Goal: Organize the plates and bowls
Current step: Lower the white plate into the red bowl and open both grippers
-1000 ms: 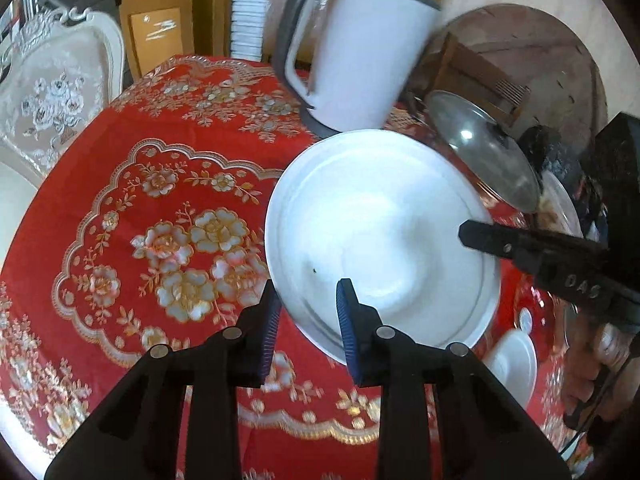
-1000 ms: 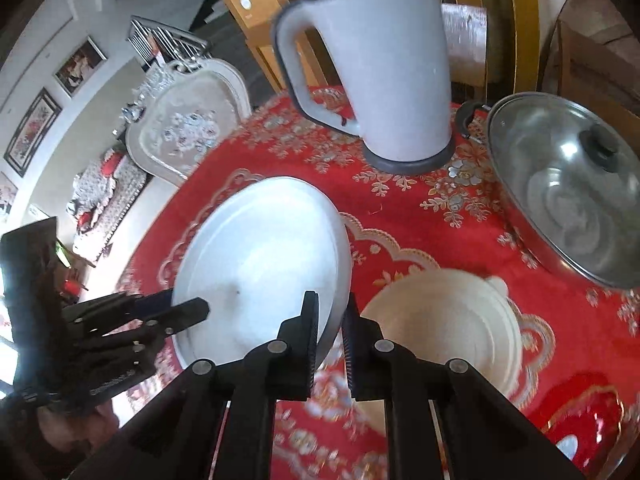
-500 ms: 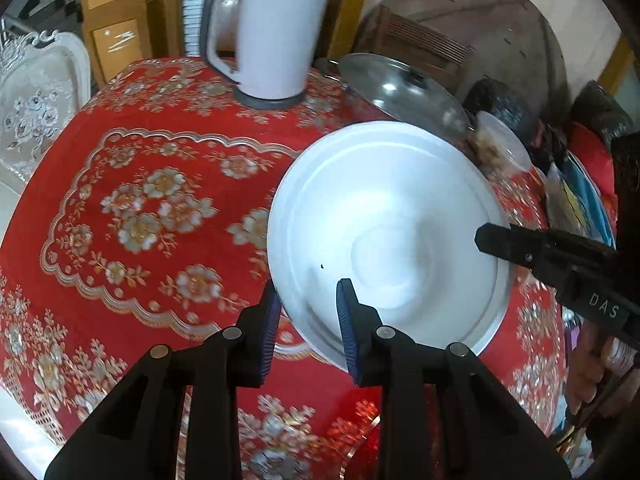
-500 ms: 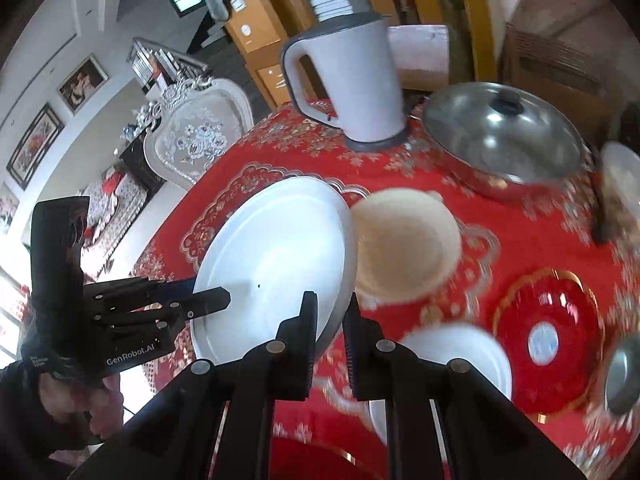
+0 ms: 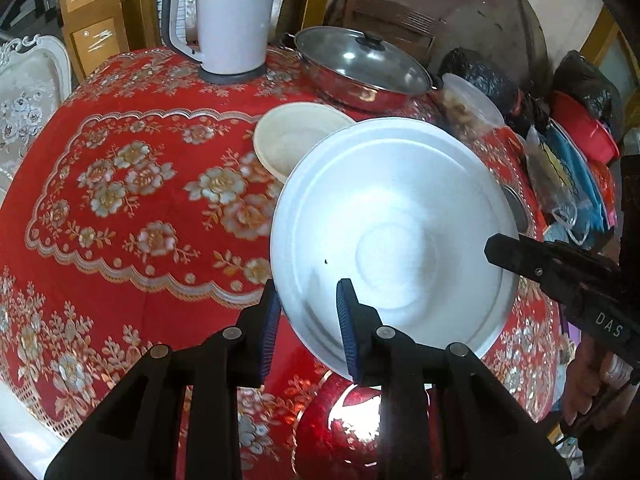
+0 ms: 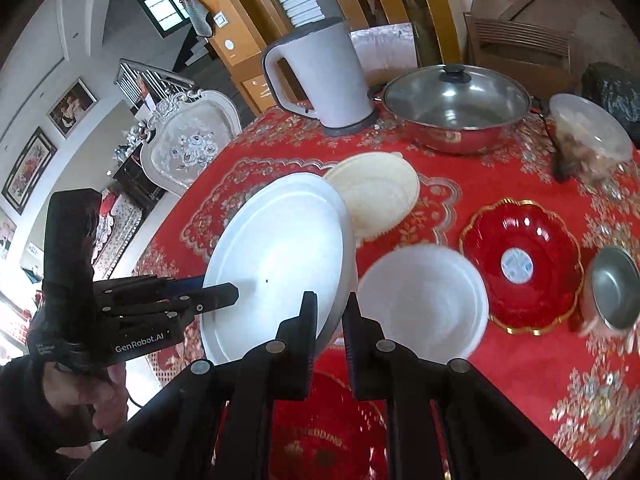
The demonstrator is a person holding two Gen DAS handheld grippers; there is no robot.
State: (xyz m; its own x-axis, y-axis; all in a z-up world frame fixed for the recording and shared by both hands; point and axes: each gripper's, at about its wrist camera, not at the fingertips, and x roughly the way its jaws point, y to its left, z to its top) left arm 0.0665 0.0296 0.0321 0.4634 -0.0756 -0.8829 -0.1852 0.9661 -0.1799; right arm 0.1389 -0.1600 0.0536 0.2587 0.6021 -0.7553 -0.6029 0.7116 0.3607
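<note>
A large white plate (image 5: 392, 240) (image 6: 280, 256) hangs tilted above the red tablecloth, held from two sides. My left gripper (image 5: 308, 300) is shut on its near left rim and shows in the right wrist view as a black tool (image 6: 224, 294) on the plate's left edge. My right gripper (image 6: 330, 304) is shut on the plate's right rim; its finger (image 5: 500, 254) reaches in from the right. On the table lie a cream bowl (image 6: 376, 196) (image 5: 296, 140), a white bowl (image 6: 424, 300), a red gold-rimmed plate (image 6: 520, 264) and a small steel bowl (image 6: 614, 288).
A white kettle (image 5: 228, 16) (image 6: 320, 76) and a steel pot with a glass lid (image 5: 360, 64) (image 6: 456, 108) stand at the back. A lidded plastic tub (image 6: 588, 132) sits far right. A red dish (image 5: 340, 420) lies under the grippers. An ornate chair (image 6: 188, 144) stands left.
Both grippers have carried the white plate back from the kettle and to the right, over the near dishes. The cream bowl, white bowl and red plate have come into view.
</note>
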